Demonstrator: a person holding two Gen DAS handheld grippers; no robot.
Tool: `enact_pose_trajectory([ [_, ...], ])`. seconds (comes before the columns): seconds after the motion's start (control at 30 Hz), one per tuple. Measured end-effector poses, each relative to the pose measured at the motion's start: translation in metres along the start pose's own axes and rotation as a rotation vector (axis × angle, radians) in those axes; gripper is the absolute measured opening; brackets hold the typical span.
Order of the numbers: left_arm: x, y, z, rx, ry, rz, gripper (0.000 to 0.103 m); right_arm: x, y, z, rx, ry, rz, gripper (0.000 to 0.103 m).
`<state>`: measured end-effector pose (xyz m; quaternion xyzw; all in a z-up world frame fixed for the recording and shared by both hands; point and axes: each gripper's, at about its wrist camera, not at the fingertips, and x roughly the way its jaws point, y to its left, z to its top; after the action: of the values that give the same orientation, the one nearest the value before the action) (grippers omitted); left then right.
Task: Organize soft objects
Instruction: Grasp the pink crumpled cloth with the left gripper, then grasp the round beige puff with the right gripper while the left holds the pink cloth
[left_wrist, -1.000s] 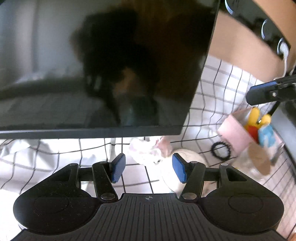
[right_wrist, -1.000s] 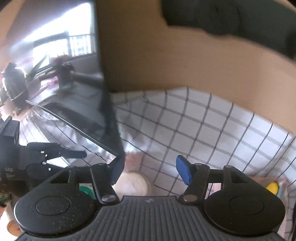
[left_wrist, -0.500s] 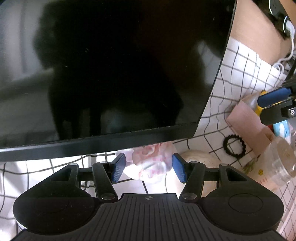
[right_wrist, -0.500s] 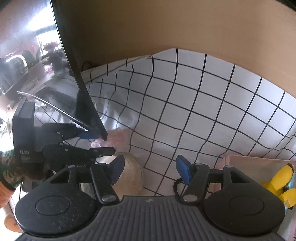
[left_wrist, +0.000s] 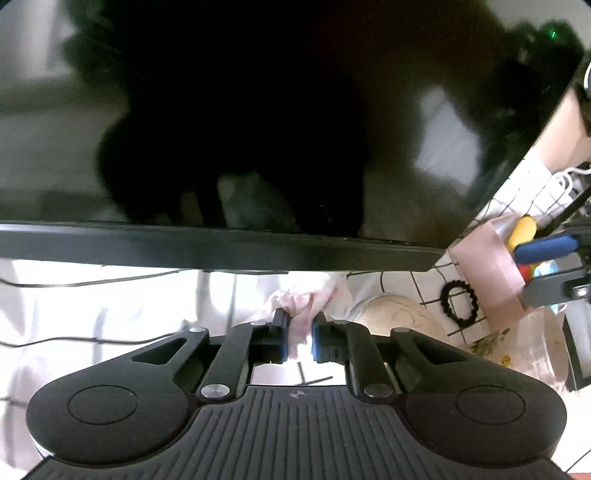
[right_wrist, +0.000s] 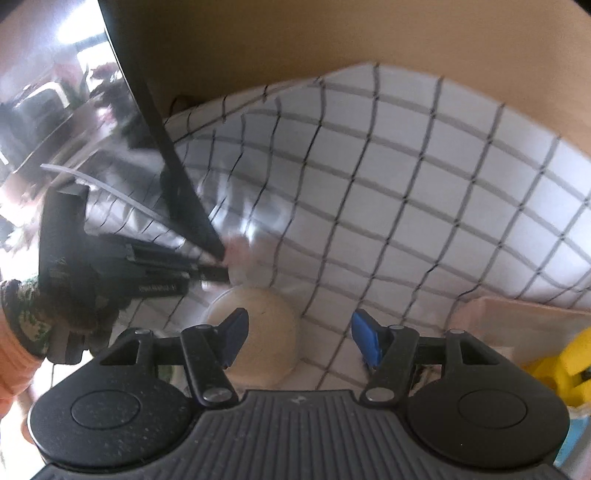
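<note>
Left gripper (left_wrist: 298, 341): blue pads drawn in tight on the crumpled pink-and-white soft cloth (left_wrist: 301, 308); only a narrow gap between them, filled by fabric; the same pinch shows from the side in the right view (right_wrist: 221, 271)
Right gripper (right_wrist: 297, 338): fingers spread wide, nothing between them; it hangs over the grid cloth, near the box
Cloth's place: on the white black-gridded tablecloth (right_wrist: 424, 184), just under the lower edge of the black glossy monitor (left_wrist: 229, 243); just beside the round cream bun-like soft object (left_wrist: 388, 314)
How it should handle: I judge it light and limp; it will droop and trail from the pads; no risk of breakage; a thin fold could slip out
Where to hold: a bunched thick fold, as now, seems safer than a single edge
Hazard: the monitor edge sits close above; a trailing corner may drag on it
Likely goal: the pale pink open box (left_wrist: 487, 258), already holding yellow and blue things, well to the right
Nearby: a black beaded ring (left_wrist: 458, 302) lies between bun and box
</note>
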<state>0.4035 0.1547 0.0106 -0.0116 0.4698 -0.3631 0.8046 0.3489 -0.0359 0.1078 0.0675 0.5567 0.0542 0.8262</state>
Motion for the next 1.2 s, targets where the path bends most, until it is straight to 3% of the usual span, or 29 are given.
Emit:
enact_pose_trajectory([
  [0.13,-0.032,0.009,-0.009,-0.025,-0.043,0.004,0.013,0.022,-0.007,0.014,0.04,0.12,0.123,0.062],
  [0.27,-0.053,0.018,-0.024,-0.061,-0.048,-0.011,0.013,0.054,-0.003,0.024,0.019,0.227,0.142,0.062],
  [0.4,-0.052,0.02,-0.024,-0.045,-0.002,-0.044,0.013,0.084,-0.002,0.033,0.059,0.303,0.141,0.062],
  [0.6,-0.018,0.017,-0.008,0.042,0.119,-0.063,0.013,0.108,-0.001,0.035,0.034,0.374,0.11,0.063],
  [0.8,-0.006,0.002,0.004,0.137,0.18,-0.099,0.013,0.117,-0.006,0.037,0.001,0.392,0.133,0.078],
  [0.93,0.004,-0.004,0.012,0.176,0.206,-0.097,0.013,0.13,-0.001,0.037,-0.003,0.438,0.188,0.079],
  [1.1,0.01,-0.005,0.016,0.182,0.22,-0.105,0.013,0.119,-0.011,0.029,0.045,0.394,0.219,0.077],
  [1.2,0.012,-0.004,0.016,0.191,0.223,-0.108,0.013,0.09,-0.01,0.024,0.032,0.336,0.24,0.069],
])
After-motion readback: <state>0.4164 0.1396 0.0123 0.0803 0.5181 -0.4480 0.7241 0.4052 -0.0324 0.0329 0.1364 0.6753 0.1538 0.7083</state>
